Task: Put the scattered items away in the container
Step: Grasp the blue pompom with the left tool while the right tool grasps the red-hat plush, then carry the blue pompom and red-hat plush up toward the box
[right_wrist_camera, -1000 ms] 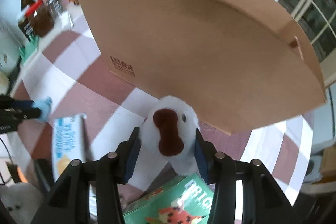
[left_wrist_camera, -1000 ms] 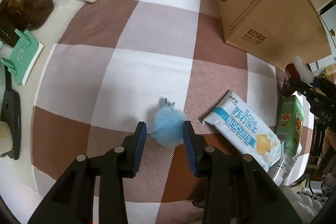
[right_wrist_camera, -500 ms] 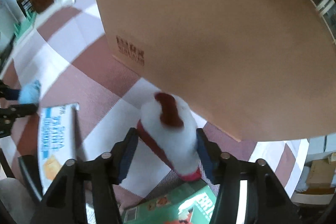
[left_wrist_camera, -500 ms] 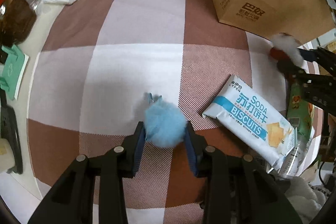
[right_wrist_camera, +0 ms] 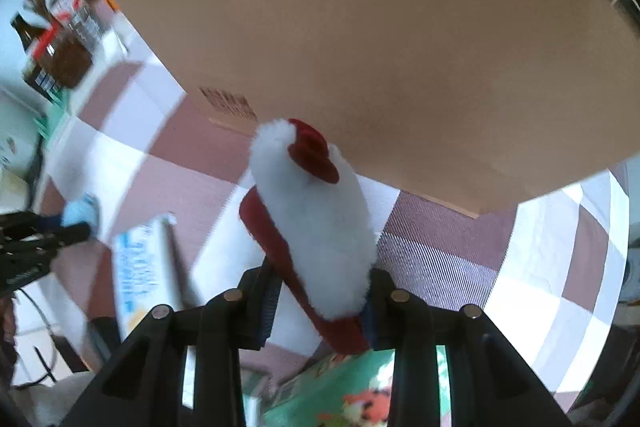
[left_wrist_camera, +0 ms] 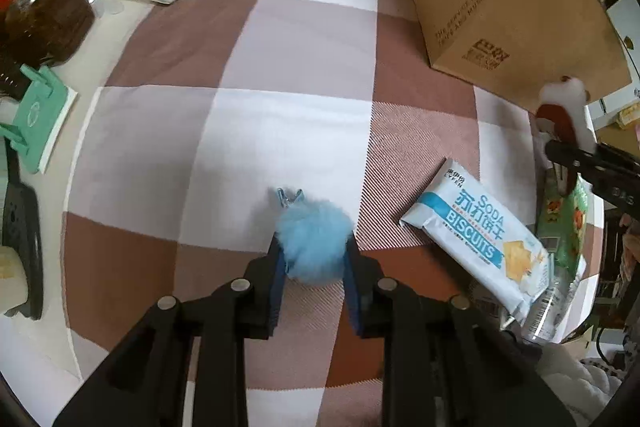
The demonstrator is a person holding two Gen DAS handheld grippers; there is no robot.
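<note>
L claw (left_wrist_camera: pixel 314 253) clamped on blue pompom (left_wrist_camera: pixel 312 241), low over bench (left_wrist_camera: pixel 280 67). R claw (right_wrist_camera: pixel 320 291) gripping white plush toy (right_wrist_camera: pixel 316 227) beside cardboard box (right_wrist_camera: pixel 380 47).

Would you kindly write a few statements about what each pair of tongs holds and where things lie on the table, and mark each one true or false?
1. The left tongs are closed on the blue pom-pom. True.
2. The right tongs are empty. False: they grip the white and red plush toy.
3. The soda biscuits packet lies flat on the checked cloth. True.
4. The plush toy is already inside the cardboard box. False: it is outside, in front of the box wall.
5. The biscuits packet lies to the left of the pom-pom in the left wrist view. False: it lies to the right.
</note>
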